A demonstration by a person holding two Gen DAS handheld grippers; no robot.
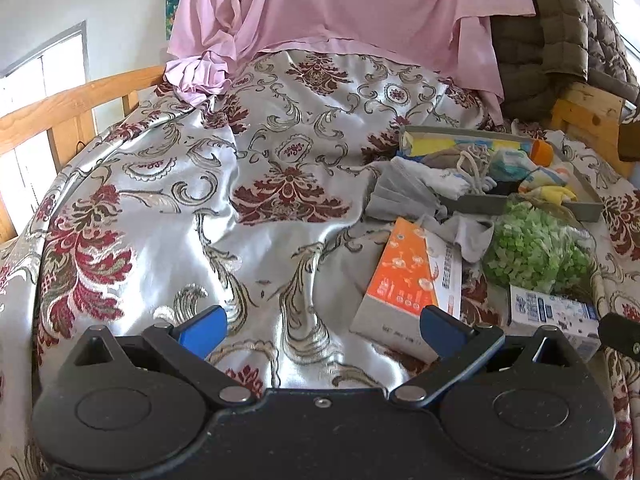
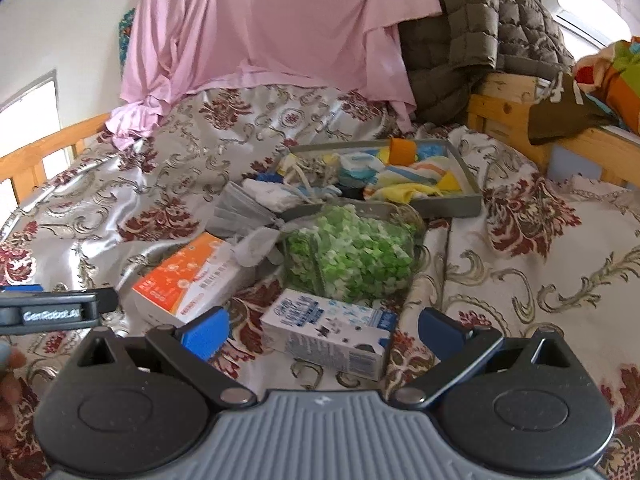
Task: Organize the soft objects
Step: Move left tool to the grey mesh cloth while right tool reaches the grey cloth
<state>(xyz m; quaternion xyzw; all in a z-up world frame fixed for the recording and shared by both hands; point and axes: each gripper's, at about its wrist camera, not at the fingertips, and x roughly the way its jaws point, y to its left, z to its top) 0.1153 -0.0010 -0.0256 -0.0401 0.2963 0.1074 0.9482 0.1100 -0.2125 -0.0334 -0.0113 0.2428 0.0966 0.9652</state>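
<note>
Left gripper held wide apart, empty, low over the patterned bedspread, just beside the orange tissue pack. Right gripper likewise spread and empty, fingers flanking the near end of the blue-and-white carton without touching it. Behind the carton, a clear bag of green pieces, resting against the near wall of the grey tray. Inside the tray: a striped cloth, a white rope, an orange piece. Grey face masks and white cloth spilled over the tray's left corner. Pink sheet and quilted olive jacket draped at the bed's far edge.
</note>
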